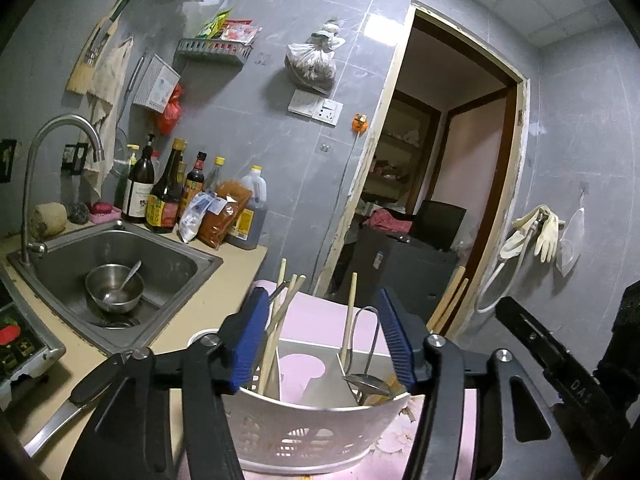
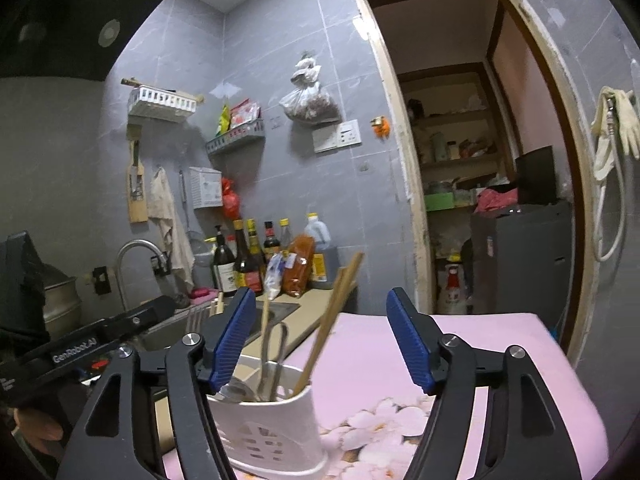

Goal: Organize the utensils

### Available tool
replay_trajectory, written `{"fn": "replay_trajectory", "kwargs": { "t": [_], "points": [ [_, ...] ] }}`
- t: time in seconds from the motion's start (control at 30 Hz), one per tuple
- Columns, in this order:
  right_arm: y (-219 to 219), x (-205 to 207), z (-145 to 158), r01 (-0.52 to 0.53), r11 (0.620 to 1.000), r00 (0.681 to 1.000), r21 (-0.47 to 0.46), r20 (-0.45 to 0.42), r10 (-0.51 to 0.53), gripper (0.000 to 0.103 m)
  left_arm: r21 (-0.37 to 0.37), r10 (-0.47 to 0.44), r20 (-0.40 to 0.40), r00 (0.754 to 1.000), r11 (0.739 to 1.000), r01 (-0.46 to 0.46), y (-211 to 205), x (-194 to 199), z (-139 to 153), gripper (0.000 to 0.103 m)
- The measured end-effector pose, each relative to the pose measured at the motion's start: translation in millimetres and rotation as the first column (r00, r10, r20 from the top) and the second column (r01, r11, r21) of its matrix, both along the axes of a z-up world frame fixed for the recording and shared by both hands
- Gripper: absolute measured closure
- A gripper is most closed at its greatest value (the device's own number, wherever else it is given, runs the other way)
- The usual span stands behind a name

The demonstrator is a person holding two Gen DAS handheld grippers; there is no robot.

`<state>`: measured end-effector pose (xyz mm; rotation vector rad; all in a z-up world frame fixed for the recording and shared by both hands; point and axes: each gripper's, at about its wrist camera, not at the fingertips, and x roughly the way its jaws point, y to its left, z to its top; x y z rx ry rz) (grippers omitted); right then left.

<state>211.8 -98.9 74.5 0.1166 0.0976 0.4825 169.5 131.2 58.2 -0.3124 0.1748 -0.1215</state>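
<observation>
A white slotted utensil holder [image 1: 312, 432] stands on a pink flowered cover [image 2: 480, 344]. In it lean wooden chopsticks [image 1: 280, 320], a wooden-handled spatula [image 1: 351, 312] and a metal spoon with a looped handle [image 1: 370, 340]. My left gripper [image 1: 323, 300] is open, its blue fingers standing either side of the utensils above the holder's rim and pressing on nothing. In the right wrist view the holder [image 2: 272, 436] sits low by the left finger, and chopsticks [image 2: 336, 308] rise through the gap. My right gripper [image 2: 320, 296] is open and holds nothing.
Left of the cover lies a steel sink [image 1: 176, 256] with a bowl [image 1: 114, 288] and spoon inside. Sauce bottles [image 1: 168, 196] crowd the counter's back. A cooker [image 1: 16, 340] and a knife [image 1: 52, 420] are at the near left. A doorway [image 1: 440, 160] opens behind.
</observation>
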Motion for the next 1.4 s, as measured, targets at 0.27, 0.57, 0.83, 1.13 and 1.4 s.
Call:
{"fn": "replay_trajectory", "kwargs": {
  "t": [0.27,0.57,0.83,1.13,1.4],
  "points": [
    [-31.3,-17.1,-0.3,0.085,0.996,0.996,-0.02,0.0,-0.085,0.019,0.05,0.009,-0.013,1.0,0.999,-0.009,-19.2,-12.6,0.1,0.023],
    [-71.2,-42.3,-1.9,0.159,0.987,0.987,-0.03,-0.023,-0.16,0.001,0.081,0.005,-0.06,0.998,0.997,0.0,-35.6,-28.2,-9.7,0.008],
    [-90.1,-71.3,-8.8,0.218,0.972,0.974,-0.094,-0.042,-0.222,0.0,0.165,-0.009,-0.072,0.997,0.986,0.021,-60.1,-47.8,-17.9,0.007],
    [-103.3,-100.6,-23.6,0.262,0.956,0.96,-0.131,-0.062,-0.272,0.0,0.19,-0.037,-0.091,0.995,0.98,0.054,-76.0,-72.1,-35.1,0.006],
    [-100.4,-121.2,-42.1,0.27,0.948,0.955,-0.17,-0.08,-0.286,0.0,0.159,-0.016,-0.129,0.992,0.987,0.037,-77.1,-96.2,-62.8,0.006]
  ]
}}
